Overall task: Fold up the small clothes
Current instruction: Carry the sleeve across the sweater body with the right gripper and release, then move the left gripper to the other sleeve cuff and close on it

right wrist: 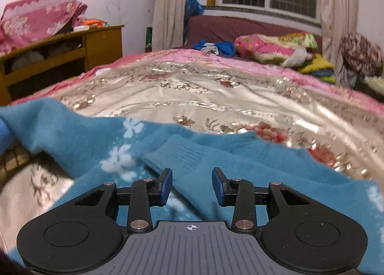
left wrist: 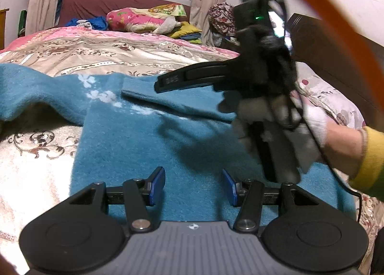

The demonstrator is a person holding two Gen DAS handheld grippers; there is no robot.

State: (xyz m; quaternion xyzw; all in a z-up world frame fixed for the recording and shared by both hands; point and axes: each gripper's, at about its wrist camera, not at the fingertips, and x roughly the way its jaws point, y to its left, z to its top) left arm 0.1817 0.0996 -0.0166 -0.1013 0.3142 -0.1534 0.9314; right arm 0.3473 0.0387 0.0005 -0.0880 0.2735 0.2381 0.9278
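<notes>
I had both the left gripper and the right gripper spread wide and holding nothing, the teal sweater lying on the bedspread directly beneath and ahead of their jaws.

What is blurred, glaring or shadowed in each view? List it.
Left wrist view: the right gripper and hand are motion-blurred, casting a shadow on the sweater; orange ring out of focus. Right wrist view: glare on the bedspread; edges bend.
</notes>
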